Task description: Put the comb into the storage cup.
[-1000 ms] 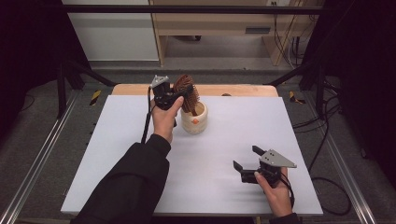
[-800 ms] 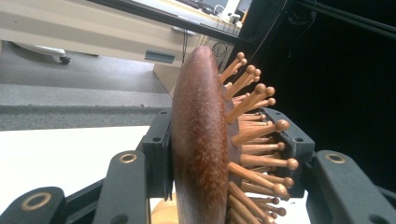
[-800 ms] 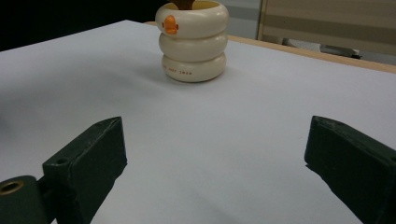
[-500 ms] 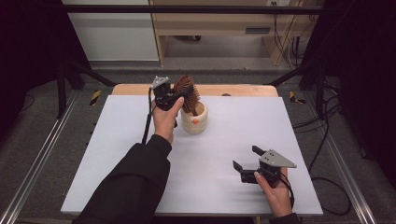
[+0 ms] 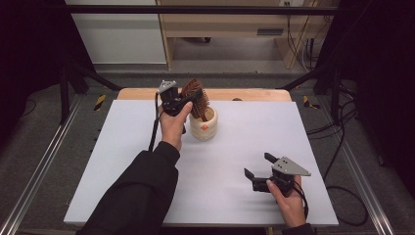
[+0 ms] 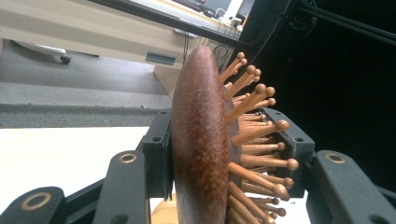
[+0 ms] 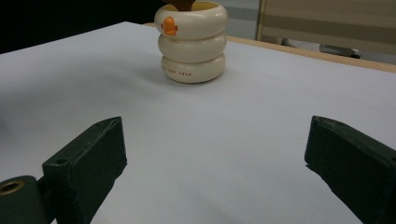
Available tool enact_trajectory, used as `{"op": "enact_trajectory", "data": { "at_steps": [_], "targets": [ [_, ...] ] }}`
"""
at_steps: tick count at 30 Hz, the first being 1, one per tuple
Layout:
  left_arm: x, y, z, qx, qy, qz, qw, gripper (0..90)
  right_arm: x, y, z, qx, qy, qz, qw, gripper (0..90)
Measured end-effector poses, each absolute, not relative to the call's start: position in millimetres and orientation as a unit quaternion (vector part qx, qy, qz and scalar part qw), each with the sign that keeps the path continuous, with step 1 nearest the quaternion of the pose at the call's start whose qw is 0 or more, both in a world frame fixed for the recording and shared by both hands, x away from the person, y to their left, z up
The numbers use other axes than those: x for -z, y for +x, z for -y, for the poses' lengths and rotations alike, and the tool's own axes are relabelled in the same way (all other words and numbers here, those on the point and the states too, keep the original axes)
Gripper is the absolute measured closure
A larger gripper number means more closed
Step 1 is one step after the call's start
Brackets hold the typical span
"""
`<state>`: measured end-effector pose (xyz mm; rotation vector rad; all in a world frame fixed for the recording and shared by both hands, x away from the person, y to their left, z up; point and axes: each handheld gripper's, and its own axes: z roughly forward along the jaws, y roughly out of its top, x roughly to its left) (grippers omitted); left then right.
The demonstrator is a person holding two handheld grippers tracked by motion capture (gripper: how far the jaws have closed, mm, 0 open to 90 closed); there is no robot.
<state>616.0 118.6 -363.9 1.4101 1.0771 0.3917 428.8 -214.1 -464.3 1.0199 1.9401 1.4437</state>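
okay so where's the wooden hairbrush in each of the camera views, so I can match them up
High view: the hairbrush sits upper centre, its head gripped by the left tongs, its lower end in the cream cup.
Left gripper view: brush centre frame, close up, clamped between the jaws, bristles pointing right.
Right gripper view: just a brown sliver at the top edge, inside the cup.
Shared landmark: the cream cup.
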Motion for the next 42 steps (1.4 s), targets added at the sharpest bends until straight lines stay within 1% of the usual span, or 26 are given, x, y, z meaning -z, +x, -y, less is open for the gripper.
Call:
{"op": "enact_trajectory", "data": {
  "at_steps": [42],
  "targets": [
    [371,616,-132,-0.157,0.598,-0.479,0.623,49.0,466,429,211,-0.528,0.373,-0.719,0.253,5.6]
  ]
}}
